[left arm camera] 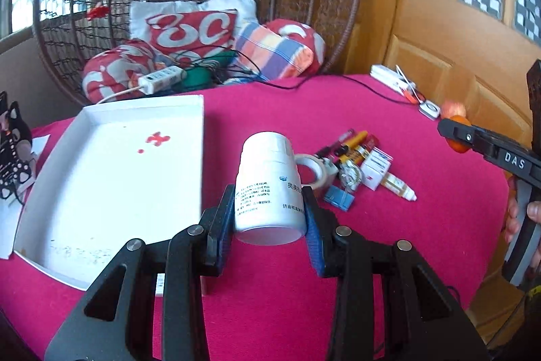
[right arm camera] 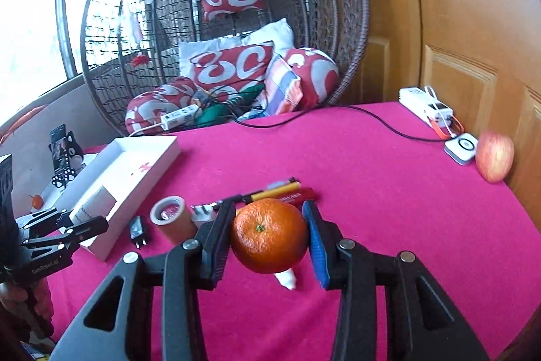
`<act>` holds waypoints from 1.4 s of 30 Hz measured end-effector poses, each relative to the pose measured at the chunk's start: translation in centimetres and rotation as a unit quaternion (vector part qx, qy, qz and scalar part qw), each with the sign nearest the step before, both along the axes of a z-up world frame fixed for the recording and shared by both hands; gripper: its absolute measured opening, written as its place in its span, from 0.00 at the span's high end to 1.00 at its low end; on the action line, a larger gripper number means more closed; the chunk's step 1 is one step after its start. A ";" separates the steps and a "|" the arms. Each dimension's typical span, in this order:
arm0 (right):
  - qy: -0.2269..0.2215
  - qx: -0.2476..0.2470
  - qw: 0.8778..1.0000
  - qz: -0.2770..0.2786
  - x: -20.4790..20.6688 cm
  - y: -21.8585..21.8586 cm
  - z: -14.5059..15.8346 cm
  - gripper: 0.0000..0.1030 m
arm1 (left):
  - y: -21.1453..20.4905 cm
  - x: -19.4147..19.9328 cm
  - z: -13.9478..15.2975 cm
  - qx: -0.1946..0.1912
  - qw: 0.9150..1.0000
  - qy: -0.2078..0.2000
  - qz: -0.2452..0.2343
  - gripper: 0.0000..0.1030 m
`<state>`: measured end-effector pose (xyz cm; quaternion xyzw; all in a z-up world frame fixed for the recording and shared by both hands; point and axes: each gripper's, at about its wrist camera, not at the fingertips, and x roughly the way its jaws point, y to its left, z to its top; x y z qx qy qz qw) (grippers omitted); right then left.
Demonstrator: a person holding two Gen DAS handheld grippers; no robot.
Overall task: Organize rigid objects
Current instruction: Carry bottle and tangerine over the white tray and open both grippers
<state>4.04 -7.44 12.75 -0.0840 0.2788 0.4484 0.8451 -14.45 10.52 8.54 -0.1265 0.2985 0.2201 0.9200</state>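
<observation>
My left gripper (left arm camera: 268, 212) is shut on a white pill bottle (left arm camera: 267, 185) and holds it above the pink tablecloth, just right of the white tray (left arm camera: 101, 192). My right gripper (right arm camera: 268, 237) is shut on an orange (right arm camera: 268, 235) and holds it above a pile of small items. The pile has a tape roll (left arm camera: 312, 171), pens (left arm camera: 351, 144), a dropper bottle (left arm camera: 400, 186) and small boxes (left arm camera: 375, 166). In the right wrist view the left gripper (right arm camera: 84, 219) shows at the left with the bottle (right arm camera: 93, 203), beside the tray (right arm camera: 135, 164).
An apple (right arm camera: 494, 156), a white round device (right arm camera: 460, 148) and a power strip (right arm camera: 424, 105) lie at the table's far right by the wooden door. A black plug (right arm camera: 138, 230) lies near the tray. A wicker chair with cushions (left arm camera: 192, 32) stands behind the table.
</observation>
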 end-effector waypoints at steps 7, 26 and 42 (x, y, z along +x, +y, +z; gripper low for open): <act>0.004 0.010 0.998 0.057 -1.7 3.8 1.4 0.61 | 2.8 -2.5 1.0 0.001 0.998 -0.020 0.051 0.65; 0.042 -0.010 0.975 0.216 -8.9 17.9 1.5 0.61 | 14.4 -6.5 0.2 -0.030 0.983 -0.003 0.181 0.65; 0.080 -0.109 0.968 0.210 -10.7 28.7 -5.6 0.60 | 21.2 -7.2 -4.9 -0.102 0.966 0.051 0.230 0.65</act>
